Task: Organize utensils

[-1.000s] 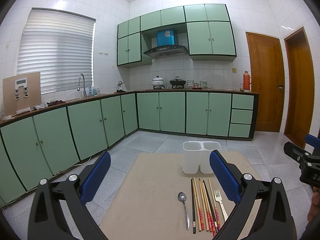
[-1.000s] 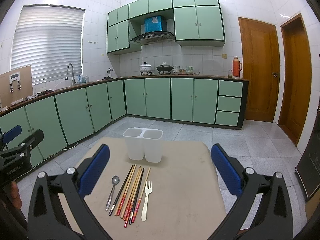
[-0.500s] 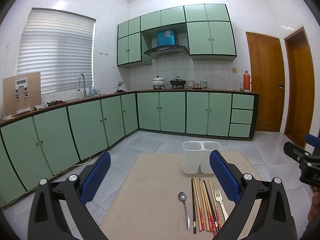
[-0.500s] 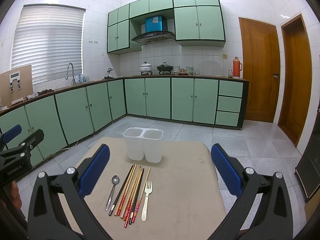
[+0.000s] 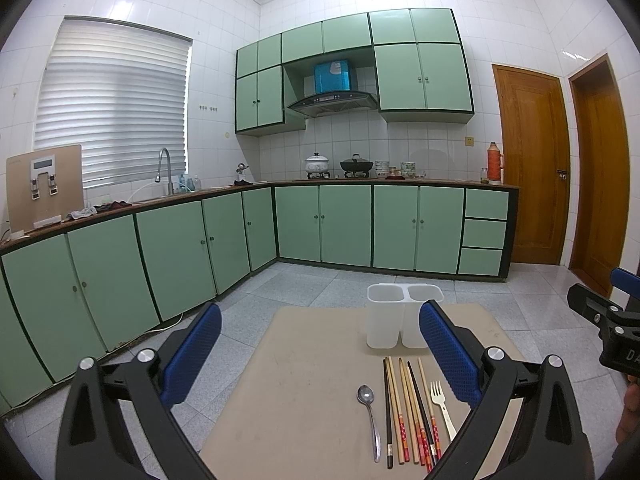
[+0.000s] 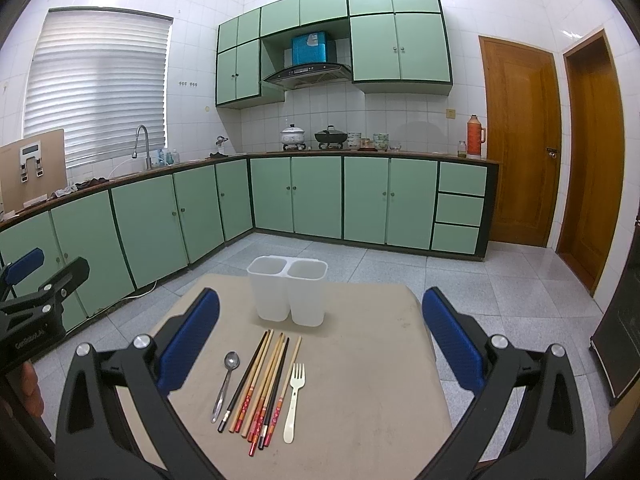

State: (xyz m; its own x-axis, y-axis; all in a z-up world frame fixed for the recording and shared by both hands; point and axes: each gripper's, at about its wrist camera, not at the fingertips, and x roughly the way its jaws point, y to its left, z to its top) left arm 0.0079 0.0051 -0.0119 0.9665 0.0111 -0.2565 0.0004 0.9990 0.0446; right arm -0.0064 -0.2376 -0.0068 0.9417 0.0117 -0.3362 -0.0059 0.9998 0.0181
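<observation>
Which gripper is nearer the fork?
Right, probably. The fork lies between the open right gripper fingers; for the left gripper, it sits by its right finger, off-centre.

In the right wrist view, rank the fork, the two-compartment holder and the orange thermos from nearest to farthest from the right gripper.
1. Fork: on the table, between the open fingers of the right gripper.
2. Two-compartment holder: at the table's far edge.
3. Orange thermos: on the far counter, right.

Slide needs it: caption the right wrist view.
Open right gripper above spoon, chopsticks and fork, two-compartment holder behind.
</observation>
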